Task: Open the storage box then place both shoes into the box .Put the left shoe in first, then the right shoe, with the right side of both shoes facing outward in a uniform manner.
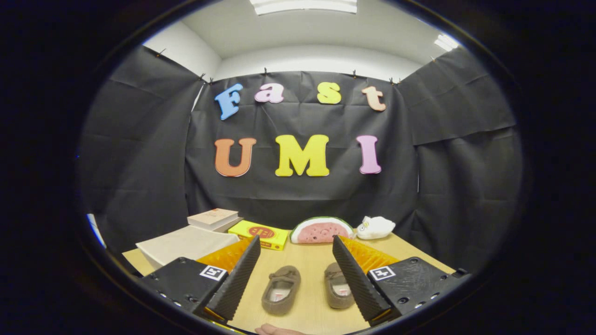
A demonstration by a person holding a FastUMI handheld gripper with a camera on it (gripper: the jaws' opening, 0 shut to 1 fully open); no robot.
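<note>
Brown fuzzy slippers, two of them, sit side by side on the desk (307,304) between the fingers, toes pointing away toward the wall. Left shoe (281,289) is fully visible: soft suede-like upper, small bow or strap across the vamp, pale insole with a reddish mark at the heel. Right shoe (339,289) is the same style, its outer edge partly hidden behind the right finger. Shoes are close but not touching, a strip of bare wood between them.

Gripper (296,249) is spread wide, holding nothing; black ribbed fingers (235,279) with orange backing flank the pair, not touching either shoe.

White storage box (186,244) lies flat just beyond the left finger, lid looks closed. Behind it is a stack of books (213,218). Yellow box (263,235) with a red round mark sits beside those. Watermelon slice plush (321,230) is at the far middle of the desk, white plush toy (375,227) just beside it to the right. A bit of a hand (274,330) shows at the near edge of the desk.
</note>
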